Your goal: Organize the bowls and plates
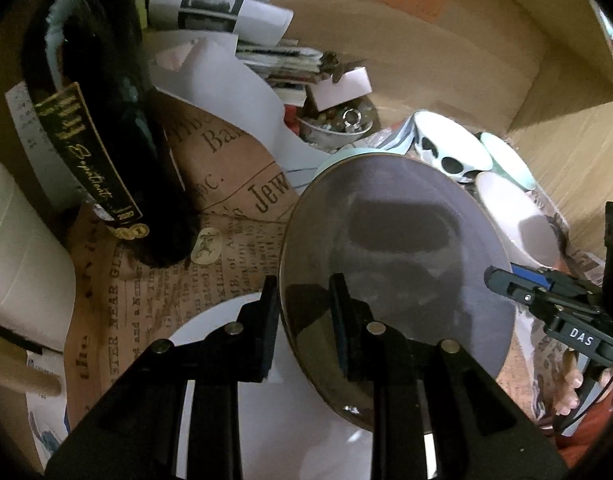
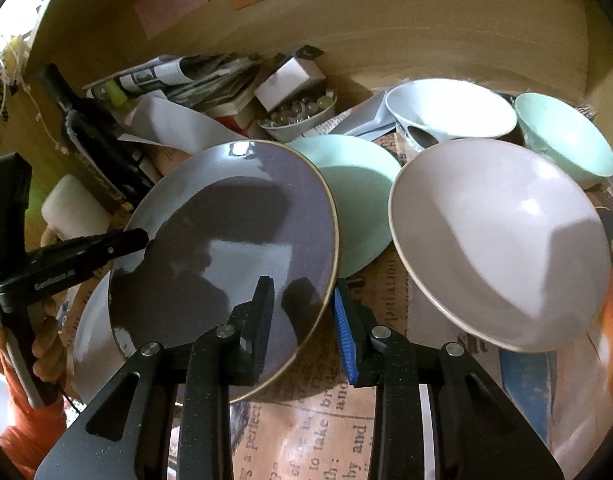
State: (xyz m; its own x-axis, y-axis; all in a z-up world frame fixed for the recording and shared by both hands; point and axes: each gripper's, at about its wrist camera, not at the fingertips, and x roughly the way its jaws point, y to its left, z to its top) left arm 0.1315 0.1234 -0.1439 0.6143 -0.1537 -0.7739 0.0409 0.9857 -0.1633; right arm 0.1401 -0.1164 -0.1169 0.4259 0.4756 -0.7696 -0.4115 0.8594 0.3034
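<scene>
A grey-purple plate [image 1: 406, 240] [image 2: 226, 240] with a thin gold rim hangs tilted above the newsprint-covered surface, held from both sides. My left gripper [image 1: 304, 284] is shut on its near left rim. On the opposite rim my right gripper [image 2: 302, 284] is shut too, one blue-padded finger under the plate. Beneath lies a white plate [image 1: 210, 332], and a mint plate [image 2: 354, 200] sits behind. To the right stand a pale pink bowl [image 2: 498, 240], a white bowl [image 2: 450, 112] and a mint bowl [image 2: 566, 140].
A dark wine bottle [image 1: 94, 120] lies at the left beside a white roll [image 1: 18, 248]. Papers and magazines [image 2: 194, 76] pile at the back with a small bowl of marbles [image 2: 298, 116]. Wooden walls [image 2: 386, 32] close in the back and sides.
</scene>
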